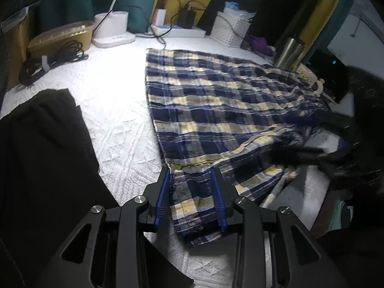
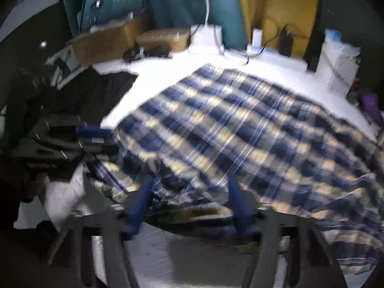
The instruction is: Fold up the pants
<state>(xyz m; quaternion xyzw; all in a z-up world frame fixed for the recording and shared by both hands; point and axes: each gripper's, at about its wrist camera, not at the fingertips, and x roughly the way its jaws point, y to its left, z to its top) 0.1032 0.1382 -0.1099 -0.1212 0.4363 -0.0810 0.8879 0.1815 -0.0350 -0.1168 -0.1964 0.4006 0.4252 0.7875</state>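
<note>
Pants (image 1: 216, 100) lengthwise (legs toward left claw (image 1: 192, 180))

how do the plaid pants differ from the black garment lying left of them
The plaid pants are checked in navy, yellow and white; the black garment is plain black. The pants lie spread across the middle of the white cover, with one end between the left tongs; the black garment lies untouched at the cover's edge. Both lie flat.
</note>
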